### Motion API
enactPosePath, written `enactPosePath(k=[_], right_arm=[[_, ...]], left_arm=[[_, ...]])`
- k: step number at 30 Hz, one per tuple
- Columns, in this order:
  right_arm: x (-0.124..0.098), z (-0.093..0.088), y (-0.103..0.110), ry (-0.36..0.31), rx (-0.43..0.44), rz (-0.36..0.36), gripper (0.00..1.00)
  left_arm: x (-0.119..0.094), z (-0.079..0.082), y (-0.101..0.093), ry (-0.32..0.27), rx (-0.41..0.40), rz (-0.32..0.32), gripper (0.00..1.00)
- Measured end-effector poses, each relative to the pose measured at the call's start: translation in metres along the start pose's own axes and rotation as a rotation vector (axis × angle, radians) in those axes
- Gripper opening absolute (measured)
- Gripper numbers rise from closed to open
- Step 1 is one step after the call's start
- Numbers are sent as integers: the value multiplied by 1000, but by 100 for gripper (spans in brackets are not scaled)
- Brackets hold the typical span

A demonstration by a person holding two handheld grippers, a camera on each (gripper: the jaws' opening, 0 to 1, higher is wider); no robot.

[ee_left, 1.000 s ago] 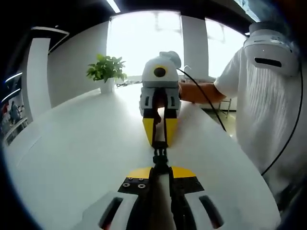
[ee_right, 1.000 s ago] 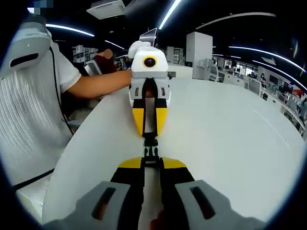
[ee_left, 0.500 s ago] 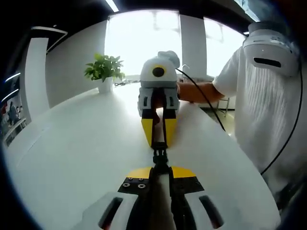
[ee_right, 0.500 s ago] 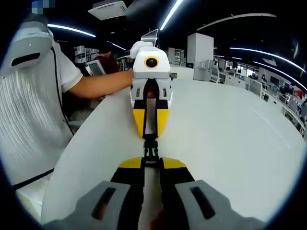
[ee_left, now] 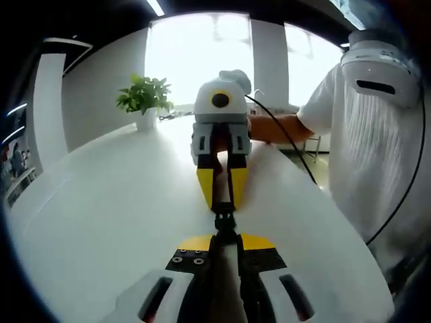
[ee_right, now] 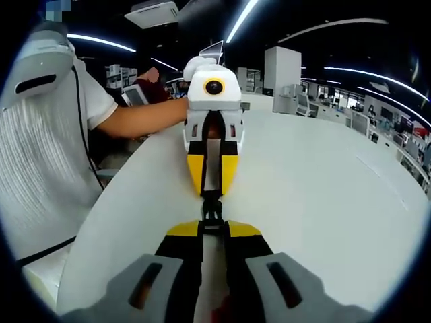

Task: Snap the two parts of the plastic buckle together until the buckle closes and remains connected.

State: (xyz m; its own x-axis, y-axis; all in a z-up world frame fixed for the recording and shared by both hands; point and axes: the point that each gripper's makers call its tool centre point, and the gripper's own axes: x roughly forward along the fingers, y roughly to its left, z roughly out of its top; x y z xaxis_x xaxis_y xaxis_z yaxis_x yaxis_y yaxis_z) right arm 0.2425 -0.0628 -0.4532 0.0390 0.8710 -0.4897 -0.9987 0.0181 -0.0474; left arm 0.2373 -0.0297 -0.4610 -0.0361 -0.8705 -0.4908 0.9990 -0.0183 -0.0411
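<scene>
Left gripper view: over a white table (ee_left: 101,222), the left gripper (ee_left: 225,237) and right gripper (ee_left: 221,205) each pinch an end of the small black plastic buckle (ee_left: 224,219), seemingly light, rigid and best held by its outer ends.

Broad white table (ee_left: 101,222) curving away beneath bright windows (ee_left: 202,57). Green potted plant (ee_left: 143,102) in a white pot at the far edge, left. Person in a white ribbed shirt (ee_left: 377,155) alongside, black cable (ee_left: 289,138) trailing across. Opposite way: dim office, 1 white pillar (ee_right: 280,69), ceiling light strips (ee_right: 240,19), desks with monitors (ee_right: 377,118).
</scene>
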Motion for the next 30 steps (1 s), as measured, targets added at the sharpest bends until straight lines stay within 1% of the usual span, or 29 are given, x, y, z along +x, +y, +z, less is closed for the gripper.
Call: enactPosePath(k=[3,6,10,18,20,27,30], right_arm=[[-1,-1,-1,1,1,0,12],[-1,-1,-2,-5,6,0,12],[-1,-2,-2,-6,12,-5,12],[-2,-3,-2,19,27,-42,12],[0,-2,2,25,30,-50,12],[2,-3,3,33,32,-45,12],[2,-2,5,33,15,-38,12]], left_arm=[[0,0,1,-1,-6,6,12],[1,1,4,-13,-17,29,12],[1,0,3,-23,-27,33,12],[1,0,3,-5,-28,52,12],[1,0,3,-2,-26,60,12],[-1,-1,1,0,-24,52,12],[-1,-1,1,0,-22,55,12]])
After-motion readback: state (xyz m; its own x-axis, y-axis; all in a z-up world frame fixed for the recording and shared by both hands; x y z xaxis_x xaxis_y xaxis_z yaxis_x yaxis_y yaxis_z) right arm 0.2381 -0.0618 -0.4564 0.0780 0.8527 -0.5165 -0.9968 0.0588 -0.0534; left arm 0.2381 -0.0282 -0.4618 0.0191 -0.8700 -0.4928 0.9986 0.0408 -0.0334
